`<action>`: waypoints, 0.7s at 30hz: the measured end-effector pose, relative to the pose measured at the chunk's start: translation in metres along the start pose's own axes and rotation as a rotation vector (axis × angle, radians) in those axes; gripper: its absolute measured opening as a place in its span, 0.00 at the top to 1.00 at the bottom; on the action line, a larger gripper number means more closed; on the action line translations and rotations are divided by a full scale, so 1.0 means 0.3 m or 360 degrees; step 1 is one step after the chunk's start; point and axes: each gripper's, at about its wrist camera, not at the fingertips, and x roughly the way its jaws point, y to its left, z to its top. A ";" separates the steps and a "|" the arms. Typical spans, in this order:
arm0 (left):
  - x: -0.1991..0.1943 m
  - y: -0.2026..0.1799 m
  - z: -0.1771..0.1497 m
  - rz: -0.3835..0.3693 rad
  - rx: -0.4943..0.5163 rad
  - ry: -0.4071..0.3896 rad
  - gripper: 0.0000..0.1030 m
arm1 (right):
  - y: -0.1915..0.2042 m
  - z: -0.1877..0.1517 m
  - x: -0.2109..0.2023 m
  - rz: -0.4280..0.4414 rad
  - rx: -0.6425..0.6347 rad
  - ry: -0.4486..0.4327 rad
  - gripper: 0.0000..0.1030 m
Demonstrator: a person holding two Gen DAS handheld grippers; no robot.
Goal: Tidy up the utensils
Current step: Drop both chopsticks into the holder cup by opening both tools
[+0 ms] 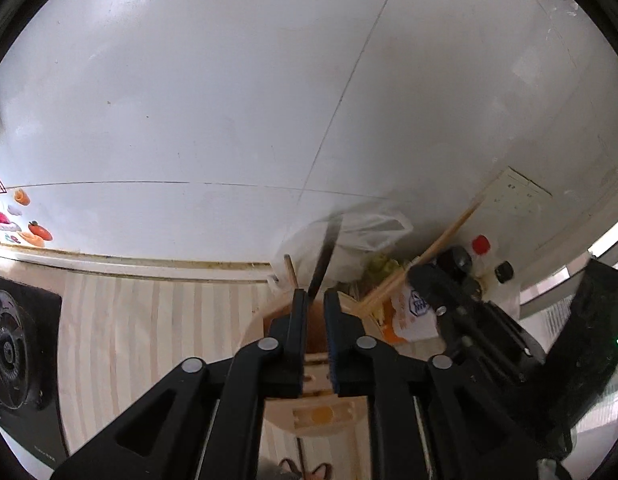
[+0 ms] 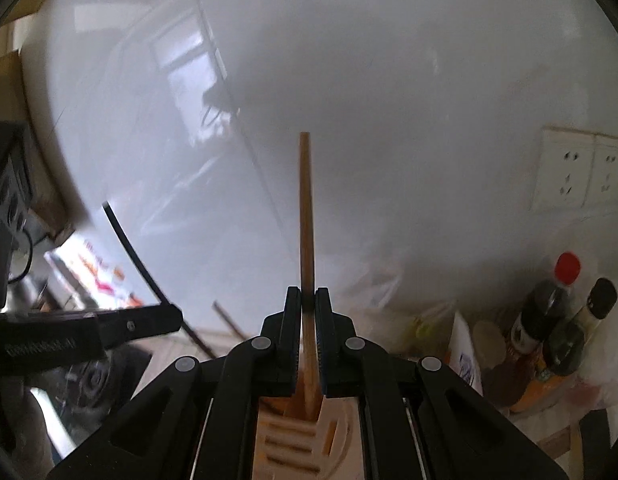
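My left gripper (image 1: 316, 300) is shut on a dark flat utensil handle (image 1: 327, 254) that sticks up past its fingertips, above a beige utensil holder (image 1: 321, 412). A wooden chopstick (image 1: 289, 272) stands in the holder just left of it. My right gripper (image 2: 308, 300) is shut on a wooden chopstick (image 2: 307, 208) that points straight up, over the slotted beige holder (image 2: 293, 440). In the left wrist view the right gripper (image 1: 437, 280) shows at the right, with its chopsticks (image 1: 437, 248) angled up toward the wall.
A gas stove (image 1: 13, 344) sits at the far left on the striped counter (image 1: 157, 320). Sauce bottles (image 2: 557, 320), a plastic bag (image 1: 349, 240) and snack packets (image 1: 413, 316) crowd the corner. Wall sockets (image 2: 581, 172) are on the white tiled wall.
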 end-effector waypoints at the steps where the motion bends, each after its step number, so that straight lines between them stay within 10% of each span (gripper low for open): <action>1: -0.024 -0.003 -0.004 0.0046 0.0023 -0.0036 0.65 | -0.004 -0.001 -0.002 0.0030 0.0015 0.0051 0.73; 4: -0.101 0.007 -0.020 0.0133 0.0022 -0.0159 0.16 | -0.030 -0.007 -0.058 0.0085 0.0083 0.0043 0.28; 8: -0.186 0.044 -0.071 0.0230 -0.0008 -0.0308 0.00 | -0.111 -0.038 -0.199 0.0050 0.0176 -0.0027 0.27; 13: -0.215 0.050 -0.188 0.0370 0.0006 -0.0442 0.00 | -0.199 -0.114 -0.356 -0.0018 0.0348 -0.0131 0.13; 21: -0.090 0.009 -0.407 0.0538 0.0097 -0.0267 0.00 | -0.325 -0.332 -0.442 -0.0192 0.0458 0.0008 0.03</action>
